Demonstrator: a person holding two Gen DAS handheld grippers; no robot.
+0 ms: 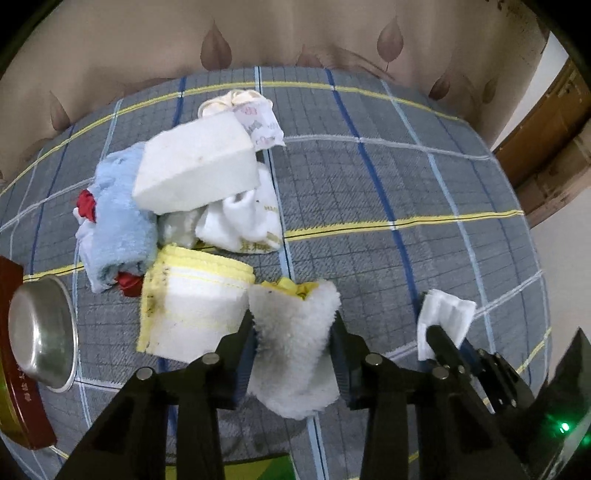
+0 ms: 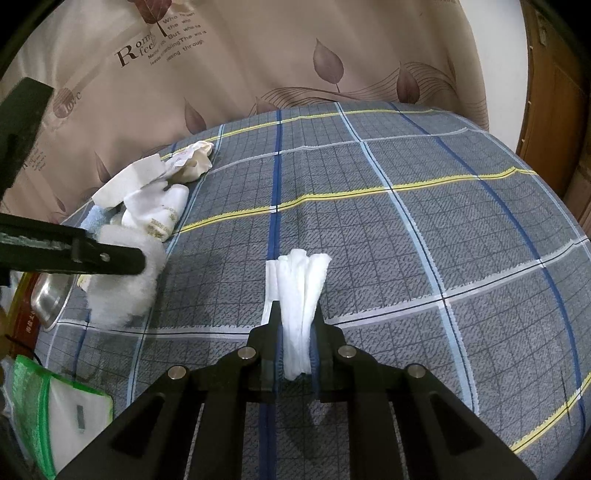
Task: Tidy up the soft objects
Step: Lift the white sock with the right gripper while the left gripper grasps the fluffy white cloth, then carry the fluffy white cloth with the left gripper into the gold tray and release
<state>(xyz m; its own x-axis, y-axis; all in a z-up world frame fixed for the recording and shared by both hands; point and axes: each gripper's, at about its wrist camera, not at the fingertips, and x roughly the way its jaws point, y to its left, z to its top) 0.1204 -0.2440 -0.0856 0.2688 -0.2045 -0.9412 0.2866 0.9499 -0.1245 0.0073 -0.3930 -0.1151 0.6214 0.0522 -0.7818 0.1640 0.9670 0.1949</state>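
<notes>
Gripping: the left gripper has a fluffy white mitt between its jaws, the pads pressing its sides; the right gripper is clenched on a folded white tissue.
Step in hand: by my reading, picking up the mitt at the near edge of the pile, with the tissue already held off to the right.
Fluffy white mitt: thick pile outside, something yellow showing at its open upper end; it bulges above and below the pads, so it squashes easily.
Where it is: on the plaid bed sheet, just beside a yellow-edged white cloth on its left.
Folded white tissue: thin, pleated, fanning out past the fingertips; from the left wrist view it sits well right of the mitt.
Next move calls for: a firm enough squeeze that the soft pile does not slip, then a clean lift clear of the yellow-edged cloth so it is not dragged along.
Pile behind: a white foam block lies on top of a light blue towel and white socks, with a bit of red fabric at the towel's edge.
Further out: a steel bowl sits on a red tin at the left; a beige leaf-print curtain hangs behind the bed.
</notes>
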